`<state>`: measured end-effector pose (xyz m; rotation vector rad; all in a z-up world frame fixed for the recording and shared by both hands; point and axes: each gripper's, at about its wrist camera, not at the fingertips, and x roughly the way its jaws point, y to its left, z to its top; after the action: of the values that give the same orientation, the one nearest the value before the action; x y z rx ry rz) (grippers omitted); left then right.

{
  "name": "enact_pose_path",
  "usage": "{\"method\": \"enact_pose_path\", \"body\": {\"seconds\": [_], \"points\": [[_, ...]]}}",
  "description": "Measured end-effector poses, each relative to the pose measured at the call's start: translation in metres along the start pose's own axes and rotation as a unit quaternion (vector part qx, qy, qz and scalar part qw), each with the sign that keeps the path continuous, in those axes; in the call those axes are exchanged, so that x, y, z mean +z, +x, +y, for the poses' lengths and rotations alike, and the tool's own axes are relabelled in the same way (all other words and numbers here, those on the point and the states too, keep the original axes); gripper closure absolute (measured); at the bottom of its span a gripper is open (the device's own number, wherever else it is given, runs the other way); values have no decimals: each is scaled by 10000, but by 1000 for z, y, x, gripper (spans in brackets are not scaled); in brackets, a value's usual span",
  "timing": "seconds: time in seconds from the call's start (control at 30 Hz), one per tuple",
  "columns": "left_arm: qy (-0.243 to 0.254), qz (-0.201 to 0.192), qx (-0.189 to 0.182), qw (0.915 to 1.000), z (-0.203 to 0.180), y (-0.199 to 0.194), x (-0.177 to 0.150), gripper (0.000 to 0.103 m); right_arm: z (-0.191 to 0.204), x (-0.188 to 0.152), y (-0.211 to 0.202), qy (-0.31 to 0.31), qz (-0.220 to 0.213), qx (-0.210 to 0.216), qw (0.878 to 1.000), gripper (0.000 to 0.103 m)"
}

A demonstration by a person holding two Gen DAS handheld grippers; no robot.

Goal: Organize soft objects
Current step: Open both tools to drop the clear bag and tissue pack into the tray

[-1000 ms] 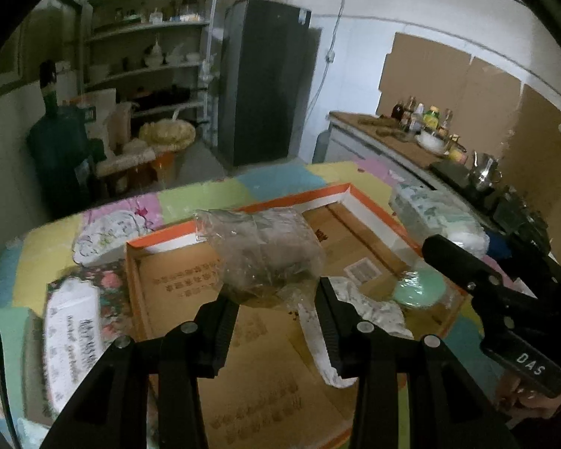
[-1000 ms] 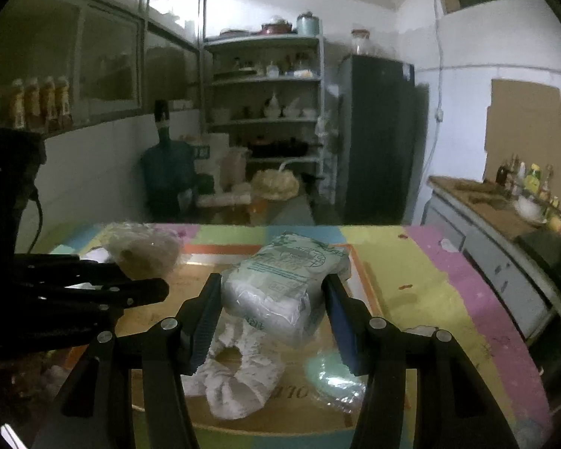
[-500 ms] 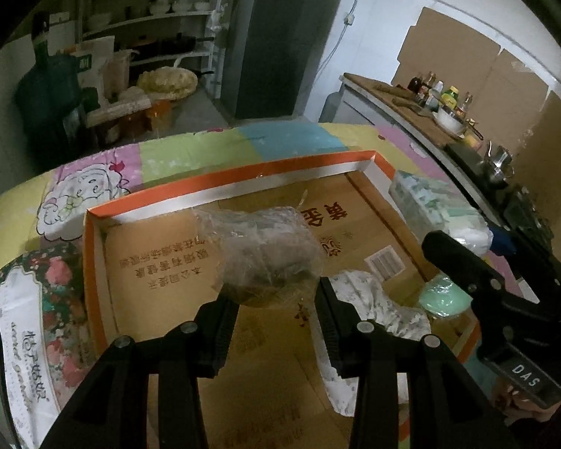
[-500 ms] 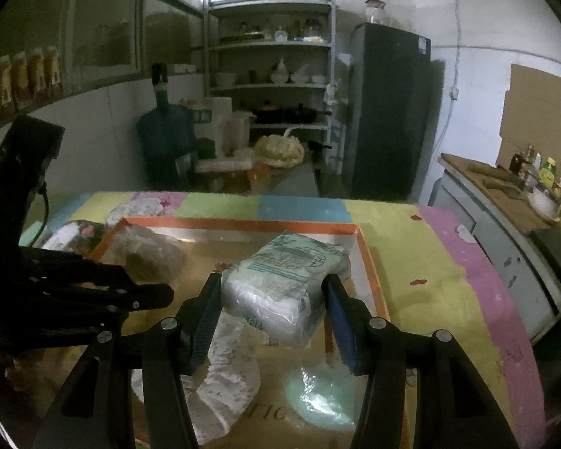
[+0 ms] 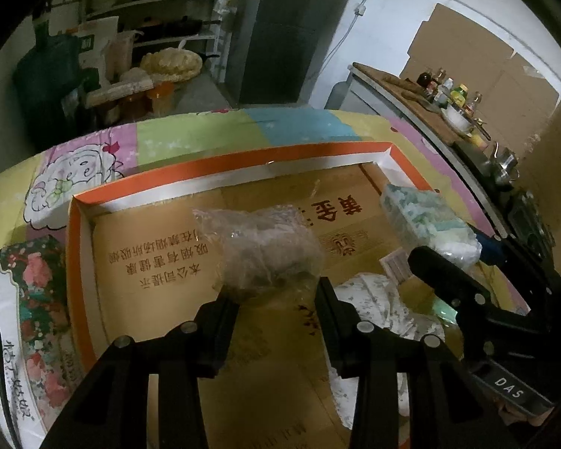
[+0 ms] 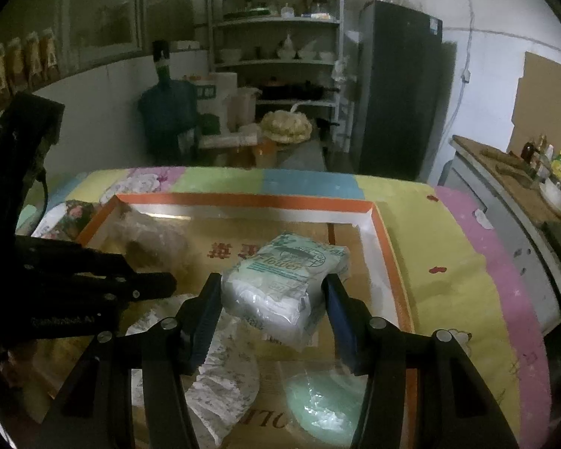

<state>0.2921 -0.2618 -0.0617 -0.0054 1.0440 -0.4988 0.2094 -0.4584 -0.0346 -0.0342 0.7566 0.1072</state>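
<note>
My left gripper (image 5: pixel 271 295) is shut on a crumpled clear plastic bag with something brown inside (image 5: pixel 265 250), held over a shallow cardboard box with an orange rim (image 5: pixel 220 166). My right gripper (image 6: pixel 269 299) is shut on a white and green tissue pack (image 6: pixel 284 280), also above the box (image 6: pixel 243 199). In the left wrist view the tissue pack (image 5: pixel 426 224) and the right gripper's fingers (image 5: pixel 448 280) show at the right. On the box floor lie a white patterned cloth (image 6: pixel 220 381) and a pale green soft item in plastic (image 6: pixel 325 408).
The box rests on a pastel patchwork cover (image 6: pixel 437 247). A floral packet (image 5: pixel 26 299) lies left of the box. Behind stand shelves (image 6: pixel 276 37), a dark fridge (image 6: pixel 400 89), a large water bottle (image 6: pixel 168 112), and a counter with bottles (image 5: pixel 445 93) at right.
Both grippers have moved forward and sunk over the box with their loads still held. The views have tilted down, so more of the box floor shows.
</note>
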Motion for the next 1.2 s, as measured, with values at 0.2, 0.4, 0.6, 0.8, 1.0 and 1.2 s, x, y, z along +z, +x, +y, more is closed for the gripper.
{"method": "enact_pose_path", "body": {"seconds": [0.2,0.4,0.6,0.8,1.0,1.2], "points": [[-65,35,-32,10000,0,2,1,61,0,1,14,5,257,43,9997,47],[-114,38,-153,9998,4,0,0,51,0,-1,21,-25,378,89,9992,46],[-168,-110,-130,9997,4,-6,0,33,2,-1,26,-82,444,135,9989,43],[-204,-281,-122,9993,5,-14,1,27,3,-1,26,-93,417,154,9990,38],[-196,-487,-156,9985,4,-26,-1,22,8,-3,21,-193,351,81,9992,30],[-103,-820,-345,9960,-3,-53,-3,22,11,-1,7,-175,118,11,9998,30]]}}
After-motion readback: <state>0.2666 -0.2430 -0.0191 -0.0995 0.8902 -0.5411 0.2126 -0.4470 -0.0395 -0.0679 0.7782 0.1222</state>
